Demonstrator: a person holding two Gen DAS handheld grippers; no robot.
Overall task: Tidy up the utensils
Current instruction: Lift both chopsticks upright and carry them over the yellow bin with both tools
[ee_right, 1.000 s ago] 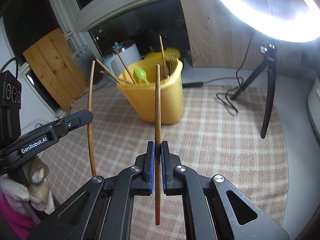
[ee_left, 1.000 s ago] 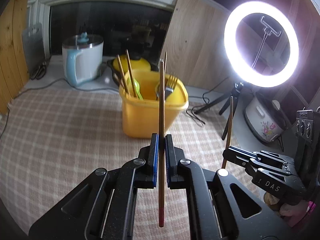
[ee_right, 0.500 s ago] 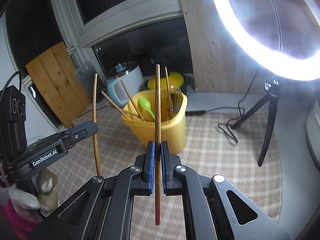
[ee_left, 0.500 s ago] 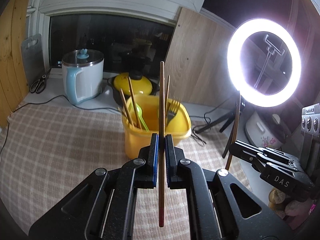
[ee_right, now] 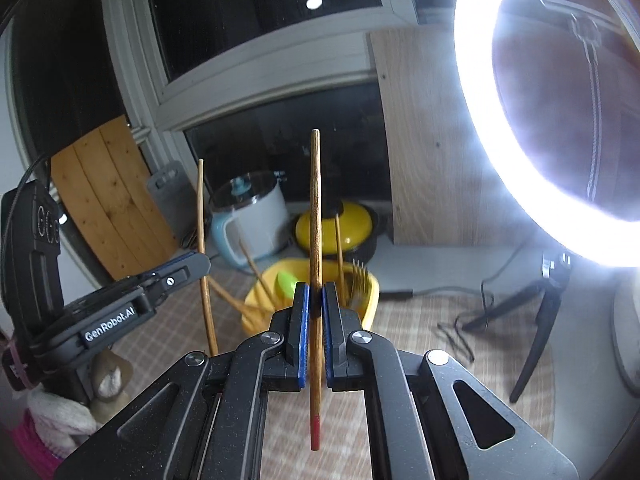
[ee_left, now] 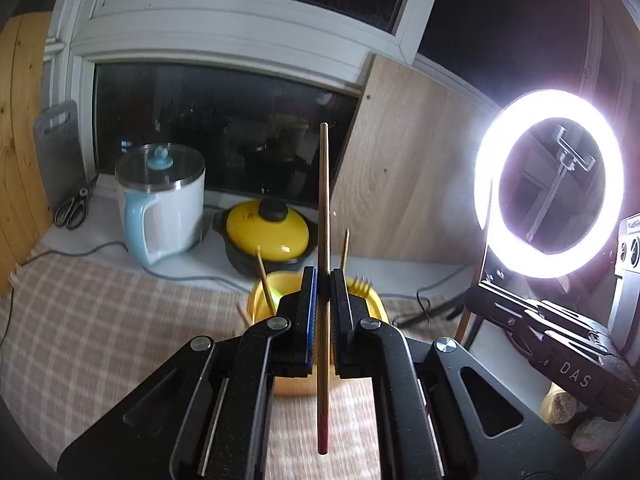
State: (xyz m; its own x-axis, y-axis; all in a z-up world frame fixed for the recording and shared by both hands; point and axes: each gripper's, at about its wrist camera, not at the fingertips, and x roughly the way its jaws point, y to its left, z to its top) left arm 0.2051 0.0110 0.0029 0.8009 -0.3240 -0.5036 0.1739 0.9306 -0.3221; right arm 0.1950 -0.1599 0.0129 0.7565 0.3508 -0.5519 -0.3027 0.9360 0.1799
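My left gripper (ee_left: pixel 323 276) is shut on a wooden chopstick (ee_left: pixel 324 208) that stands upright, red end down. My right gripper (ee_right: pixel 315 290) is shut on a second chopstick (ee_right: pixel 315 208), also upright with its red end down. Behind and below both grippers sits a yellow utensil tub (ee_right: pixel 370 294) (ee_left: pixel 372 308) holding several chopsticks, a fork (ee_right: pixel 358 278) and a green spoon (ee_right: pixel 289 282). In the left wrist view the right gripper (ee_left: pixel 476 294) shows at the right with its chopstick. In the right wrist view the left gripper (ee_right: pixel 202 266) shows at the left with its chopstick (ee_right: pixel 205 256).
A checked cloth (ee_left: pixel 104 320) covers the table. At the back stand a white and blue kettle (ee_left: pixel 160 208), a yellow-lidded pot (ee_left: pixel 268 232), scissors (ee_left: pixel 72 210) and a grey cutting board (ee_left: pixel 56 148). A lit ring light (ee_left: pixel 548 184) on a tripod (ee_right: pixel 540 312) stands at the right, cables beside it.
Both grippers have risen with their chopsticks and come closer to the tub. The tub now sits low, partly behind the fingers, and more window shows above.
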